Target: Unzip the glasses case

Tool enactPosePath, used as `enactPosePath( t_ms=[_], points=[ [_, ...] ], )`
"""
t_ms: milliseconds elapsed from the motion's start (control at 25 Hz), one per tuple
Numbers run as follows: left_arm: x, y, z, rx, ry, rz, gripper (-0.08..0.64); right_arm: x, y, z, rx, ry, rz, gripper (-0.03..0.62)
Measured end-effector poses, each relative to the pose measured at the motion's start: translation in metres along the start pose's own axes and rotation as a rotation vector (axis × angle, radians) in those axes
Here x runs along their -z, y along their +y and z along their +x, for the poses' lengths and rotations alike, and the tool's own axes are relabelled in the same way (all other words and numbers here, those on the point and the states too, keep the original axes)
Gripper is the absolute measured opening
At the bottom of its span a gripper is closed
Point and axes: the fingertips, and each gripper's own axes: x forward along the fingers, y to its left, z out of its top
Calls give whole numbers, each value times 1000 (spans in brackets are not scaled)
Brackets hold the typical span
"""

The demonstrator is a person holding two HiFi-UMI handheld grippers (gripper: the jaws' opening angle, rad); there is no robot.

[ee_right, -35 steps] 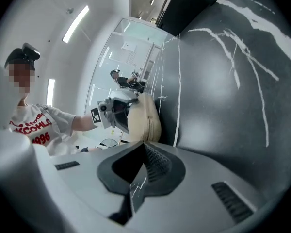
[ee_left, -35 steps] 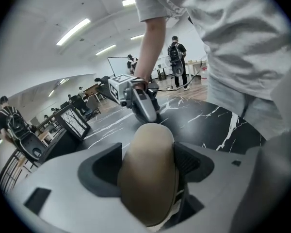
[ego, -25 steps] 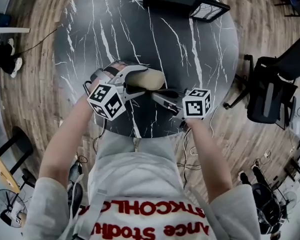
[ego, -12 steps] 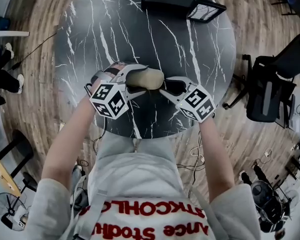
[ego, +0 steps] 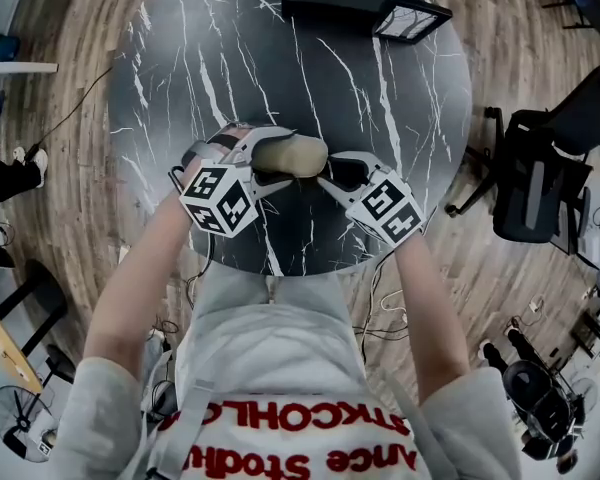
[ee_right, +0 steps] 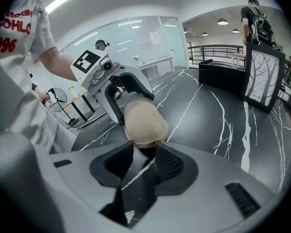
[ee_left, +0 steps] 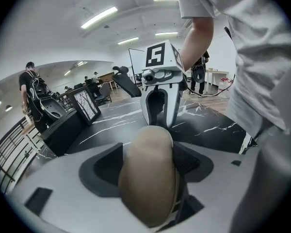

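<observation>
Clamping rounded, seemingly fabric case point(ee_left: 148, 178): left claw point(ee_left: 145, 163).

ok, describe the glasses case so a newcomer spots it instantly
Start at the round black marble table and go to its near edge, by the person. There the left gripper is clamped on the glasses case. It is the only tan, rounded thing; its neighbours are white and black gripper parts.

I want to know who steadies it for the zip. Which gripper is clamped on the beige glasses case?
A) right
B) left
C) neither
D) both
B: the left gripper squeezes the glasses case, while the right gripper has fingers that have just been opening and stand apart at its end, pressing nothing.
</observation>
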Motion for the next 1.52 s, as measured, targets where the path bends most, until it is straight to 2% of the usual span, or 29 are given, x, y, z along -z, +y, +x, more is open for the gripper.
enactPosePath(
  t_ms=[240, 400, 680, 1000, 1240, 1520],
  points=[
    [0, 1, 1, 3, 1, -8, 328, 1, 2, -1, 25, -11, 12, 125],
    [1, 2, 1, 6, 12, -21, 330, 4, 3, -1, 88, -47, 50, 75],
    [1, 4, 2, 14, 48, -62, 331, 0, 4, -1, 158, -91, 96, 37],
    [1, 7, 4, 14, 70, -118, 331, 4, 0, -1, 246, -101, 110, 37],
    [2, 8, 5, 15, 80, -144, 333, 3, 5, -3, 262, -138, 91, 17],
    [-1, 18, 6, -34, 59, -219, 331, -13, 36, 11, 241, -182, 74, 14]
  ],
)
